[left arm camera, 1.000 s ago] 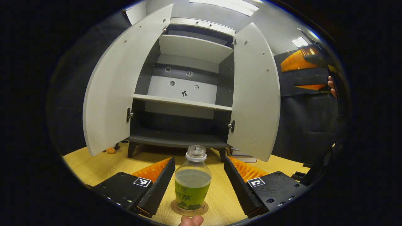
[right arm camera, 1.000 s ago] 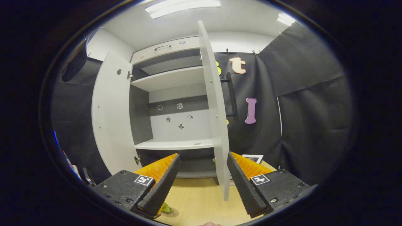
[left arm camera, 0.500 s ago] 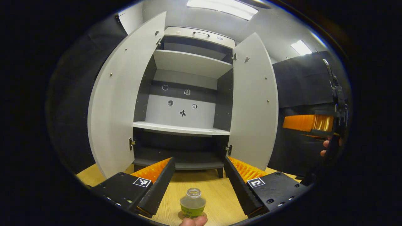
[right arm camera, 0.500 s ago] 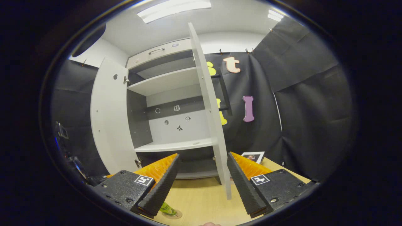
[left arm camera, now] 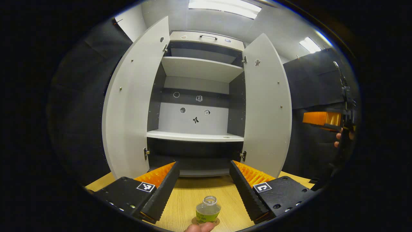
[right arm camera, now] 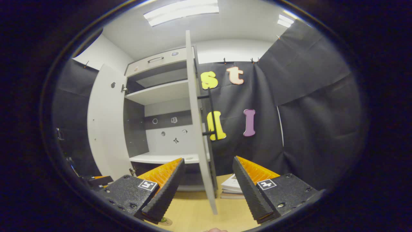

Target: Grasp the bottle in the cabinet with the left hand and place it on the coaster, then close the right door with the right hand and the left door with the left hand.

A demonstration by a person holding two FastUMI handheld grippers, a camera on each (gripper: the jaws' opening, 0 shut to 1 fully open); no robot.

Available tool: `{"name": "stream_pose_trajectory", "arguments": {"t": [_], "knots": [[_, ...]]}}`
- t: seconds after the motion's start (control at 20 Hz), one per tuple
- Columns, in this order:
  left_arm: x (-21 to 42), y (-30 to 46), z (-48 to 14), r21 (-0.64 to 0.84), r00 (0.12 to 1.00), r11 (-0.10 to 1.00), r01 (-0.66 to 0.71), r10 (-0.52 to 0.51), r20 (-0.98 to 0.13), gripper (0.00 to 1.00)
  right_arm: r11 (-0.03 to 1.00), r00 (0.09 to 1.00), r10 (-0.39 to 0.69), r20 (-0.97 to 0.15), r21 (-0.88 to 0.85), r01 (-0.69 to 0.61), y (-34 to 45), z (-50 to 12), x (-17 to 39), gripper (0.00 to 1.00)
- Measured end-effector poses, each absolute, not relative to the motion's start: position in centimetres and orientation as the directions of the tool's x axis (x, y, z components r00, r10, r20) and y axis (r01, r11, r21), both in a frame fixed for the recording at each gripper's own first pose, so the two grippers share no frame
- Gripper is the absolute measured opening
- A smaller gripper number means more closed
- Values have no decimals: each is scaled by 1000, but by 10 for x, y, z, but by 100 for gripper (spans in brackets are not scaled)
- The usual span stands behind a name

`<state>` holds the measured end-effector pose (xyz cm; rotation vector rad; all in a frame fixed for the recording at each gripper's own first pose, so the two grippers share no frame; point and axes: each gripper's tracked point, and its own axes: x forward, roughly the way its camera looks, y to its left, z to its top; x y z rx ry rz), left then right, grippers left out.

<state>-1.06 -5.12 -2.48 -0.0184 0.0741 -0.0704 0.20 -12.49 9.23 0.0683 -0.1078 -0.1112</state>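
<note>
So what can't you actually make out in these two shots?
- Coaster, left gripper view: mostly covered by the bottle.
- Cabinet's bottom shelf: dark, partly behind the left gripper.
- Stickers on the back panel: too small.
- Books, right gripper view: partly behind the right door.

One bottle (left arm camera: 208, 211), one coaster (left arm camera: 217, 221), two doors (both open) (left arm camera: 135, 106).

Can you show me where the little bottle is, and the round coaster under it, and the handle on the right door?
bottle (left arm camera: 208, 212), left gripper view, green label.
coaster (left arm camera: 217, 221), left gripper view, rim showing beside the bottle.
door handle (right arm camera: 212, 113), right gripper view, middle of the black bar.
</note>
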Motion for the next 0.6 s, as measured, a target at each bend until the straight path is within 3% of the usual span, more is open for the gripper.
{"name": "stream_pose_trajectory", "arguments": {"t": [0.05, 0.3, 0.55, 0.6], "knots": [[-13, -53, -26, -21, 994, 997, 72, -73, -77, 95, 989, 983, -142, 117, 48, 138, -140, 105, 8, 95], [-23, -55, -27, -22, 995, 998, 63, -64, -82, 95, 980, 970, -195, 143, -6, 198, -180, 133, 57, 97], [-28, -48, -26, -17, 996, 999, 48, -50, -77, 95, 987, 982, -161, 102, 23, 160, -177, 126, 88, 98], [-29, -45, -26, -17, 996, 999, 45, -46, -78, 90, 985, 979, -171, 109, 16, 171, -178, 126, 87, 98]]}}
